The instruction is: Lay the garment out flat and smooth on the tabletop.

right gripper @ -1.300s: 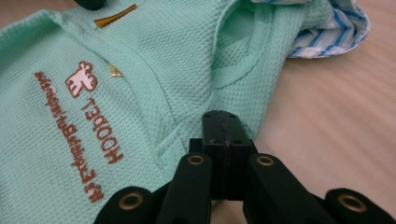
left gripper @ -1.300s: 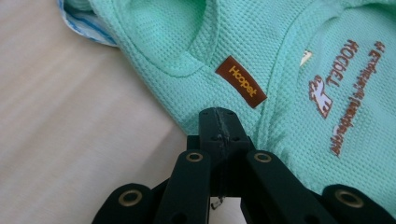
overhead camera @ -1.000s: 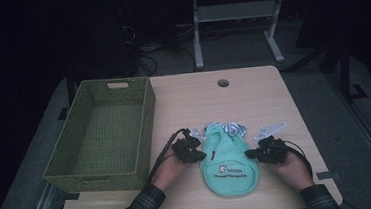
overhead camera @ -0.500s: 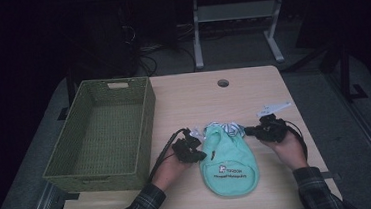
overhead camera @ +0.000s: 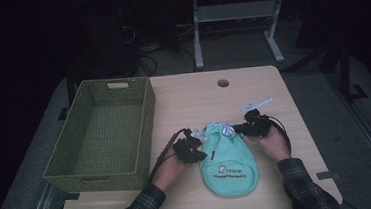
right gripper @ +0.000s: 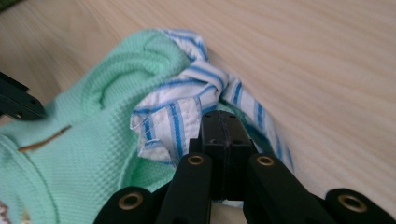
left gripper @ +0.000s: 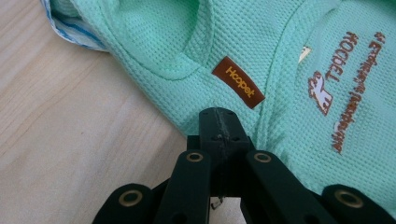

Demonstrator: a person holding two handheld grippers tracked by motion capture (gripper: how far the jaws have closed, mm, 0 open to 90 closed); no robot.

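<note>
A small mint-green garment [overhead camera: 228, 167] with printed lettering and a blue-and-white striped collar [overhead camera: 224, 130] lies flat near the table's front edge. My left gripper [overhead camera: 191, 149] is at the garment's left edge, below a brown label [left gripper: 238, 81]. Its jaws are shut on the green fabric [left gripper: 289, 56], seen close up past the left gripper [left gripper: 218, 122]. My right gripper [overhead camera: 247, 127] is at the garment's upper right. In the right gripper view, the right gripper [right gripper: 223, 127] is shut on the striped collar [right gripper: 180, 109], which is bunched up over the green cloth [right gripper: 93, 140].
An empty green woven basket [overhead camera: 100, 136] stands on the left half of the wooden table [overhead camera: 193, 99]. A round cable hole [overhead camera: 223, 83] is at the table's far middle. Table legs and cables sit on the dark floor beyond.
My right gripper has moved away from the person along the garment's right side and then left to the striped collar. The left gripper has stayed at the garment's left edge.
</note>
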